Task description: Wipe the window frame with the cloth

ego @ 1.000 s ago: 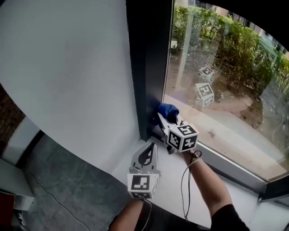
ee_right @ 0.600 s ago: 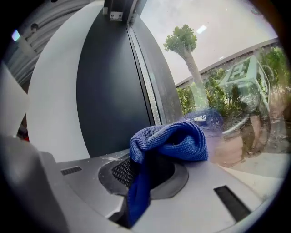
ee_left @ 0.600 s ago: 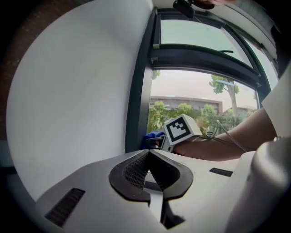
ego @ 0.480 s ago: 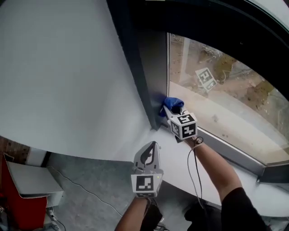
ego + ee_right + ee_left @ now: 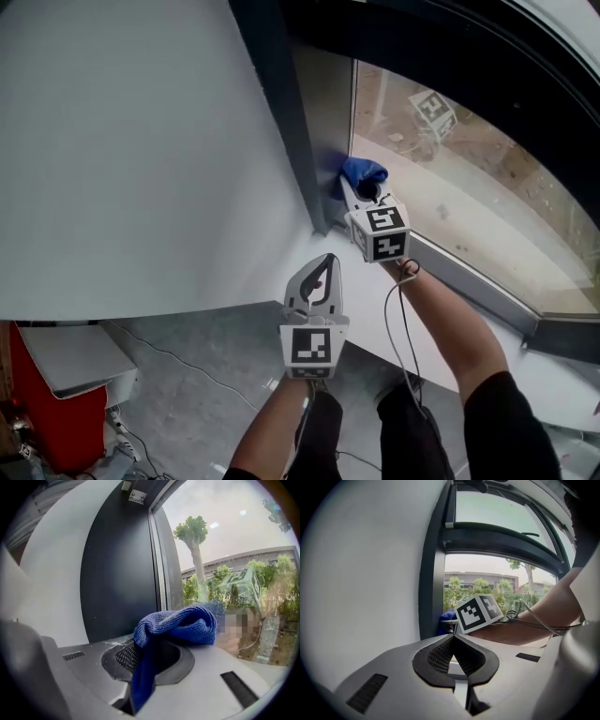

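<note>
Currently cloth (image 5: 364, 172) clamped in rt hand-held gripper (image 5: 359, 194), by window frame (image 5: 281, 103).

Daylight pours through the window glass (image 5: 450, 178), leaving the dark window frame (image 5: 286, 112) nearly black. Both gripper views bulge, with black vignetted corners; the trees (image 5: 197, 531) outside look slightly hazy, perhaps from reflections.

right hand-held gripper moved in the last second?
No. The right hand-held gripper keeps the blue cloth at the foot of the window frame; only the head view shifted.
</note>
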The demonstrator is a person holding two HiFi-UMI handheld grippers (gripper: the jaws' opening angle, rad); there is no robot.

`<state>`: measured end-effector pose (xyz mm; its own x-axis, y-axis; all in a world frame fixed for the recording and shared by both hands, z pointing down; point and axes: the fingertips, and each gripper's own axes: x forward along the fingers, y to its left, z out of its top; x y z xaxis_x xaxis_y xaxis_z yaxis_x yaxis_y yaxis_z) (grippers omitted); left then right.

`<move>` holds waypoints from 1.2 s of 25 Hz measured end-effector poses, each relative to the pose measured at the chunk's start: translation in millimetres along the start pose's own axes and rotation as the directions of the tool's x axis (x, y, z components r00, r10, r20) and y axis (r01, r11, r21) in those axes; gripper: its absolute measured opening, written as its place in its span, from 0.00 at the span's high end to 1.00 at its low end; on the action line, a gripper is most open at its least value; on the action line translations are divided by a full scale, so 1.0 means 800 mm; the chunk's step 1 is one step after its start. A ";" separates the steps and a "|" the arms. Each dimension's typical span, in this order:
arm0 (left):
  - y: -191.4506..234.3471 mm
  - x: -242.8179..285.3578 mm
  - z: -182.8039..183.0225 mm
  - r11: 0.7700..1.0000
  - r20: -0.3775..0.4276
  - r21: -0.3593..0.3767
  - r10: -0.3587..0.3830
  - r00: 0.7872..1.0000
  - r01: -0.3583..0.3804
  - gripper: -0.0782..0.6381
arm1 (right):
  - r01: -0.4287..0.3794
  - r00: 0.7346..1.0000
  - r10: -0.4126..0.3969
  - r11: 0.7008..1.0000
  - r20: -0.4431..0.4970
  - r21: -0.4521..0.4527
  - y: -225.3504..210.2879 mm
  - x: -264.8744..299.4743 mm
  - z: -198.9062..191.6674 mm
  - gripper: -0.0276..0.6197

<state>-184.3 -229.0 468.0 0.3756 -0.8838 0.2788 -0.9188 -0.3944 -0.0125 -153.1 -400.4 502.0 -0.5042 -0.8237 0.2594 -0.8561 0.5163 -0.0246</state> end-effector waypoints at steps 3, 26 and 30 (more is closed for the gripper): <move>0.005 -0.010 0.010 1.000 -0.039 -0.009 0.005 0.999 -0.005 0.88 | 0.007 1.000 -0.007 1.000 -0.006 -0.030 0.005 -0.003 0.014 0.89; 0.013 -0.029 0.128 0.998 -0.034 -0.064 -0.030 0.999 0.027 0.88 | 0.063 0.998 -0.063 0.998 0.018 0.001 0.004 -0.028 0.102 0.89; 0.009 -0.029 0.137 0.996 -0.008 -0.080 -0.027 1.000 0.026 0.88 | 0.046 0.998 -0.046 0.999 0.053 0.007 0.006 -0.035 0.124 0.89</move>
<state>-186.7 -239.0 356.5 0.3992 -0.8707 0.2872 -0.9154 -0.3961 0.0716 -154.2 -398.3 398.7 -0.4692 -0.8581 0.2086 -0.8792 0.4760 -0.0196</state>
